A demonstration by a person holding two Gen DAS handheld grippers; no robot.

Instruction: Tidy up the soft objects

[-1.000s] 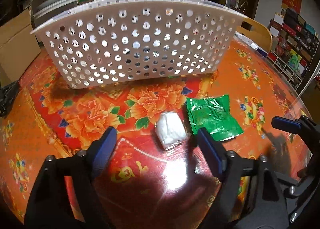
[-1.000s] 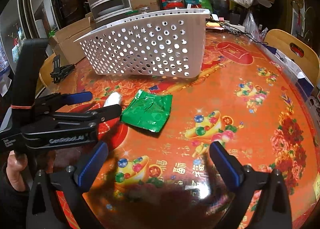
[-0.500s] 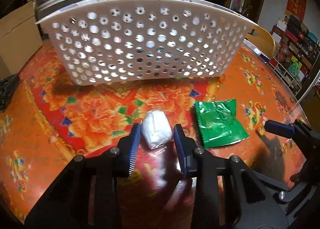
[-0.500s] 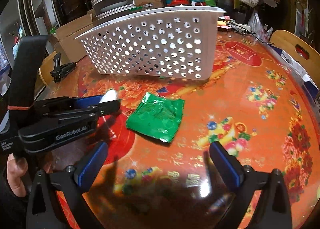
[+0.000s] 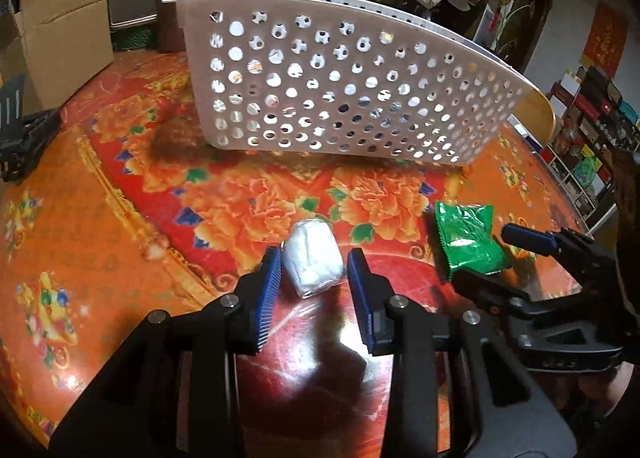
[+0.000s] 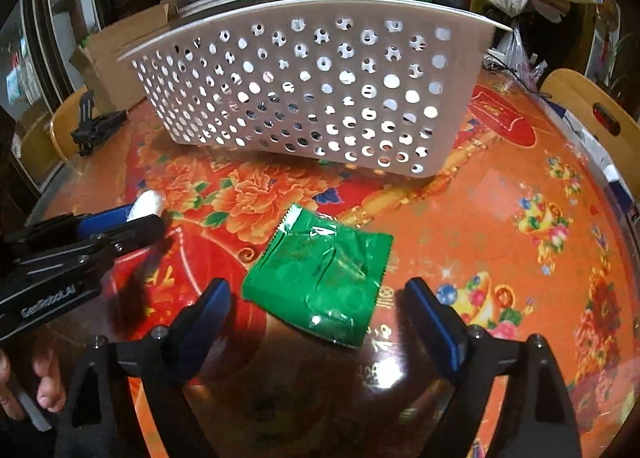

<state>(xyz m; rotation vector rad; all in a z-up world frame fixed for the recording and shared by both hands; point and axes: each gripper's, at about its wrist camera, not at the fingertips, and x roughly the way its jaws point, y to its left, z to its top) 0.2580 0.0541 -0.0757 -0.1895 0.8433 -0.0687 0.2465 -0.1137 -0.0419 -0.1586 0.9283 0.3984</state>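
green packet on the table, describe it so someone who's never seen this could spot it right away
Find the white perforated basket on the red and orange floral tablecloth. In front of it lies the green packet, flat and shiny, with a serrated edge. Its only close neighbour is a small white wrapped bundle to its left; the packet is the sole green thing lying loose on the cloth.

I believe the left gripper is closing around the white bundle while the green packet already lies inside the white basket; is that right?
Not quite. The green packet is not in the white basket; it lies on the tablecloth in front of it, between the open jaws of the right gripper, as the right wrist view shows. The left gripper is indeed around the white bundle.
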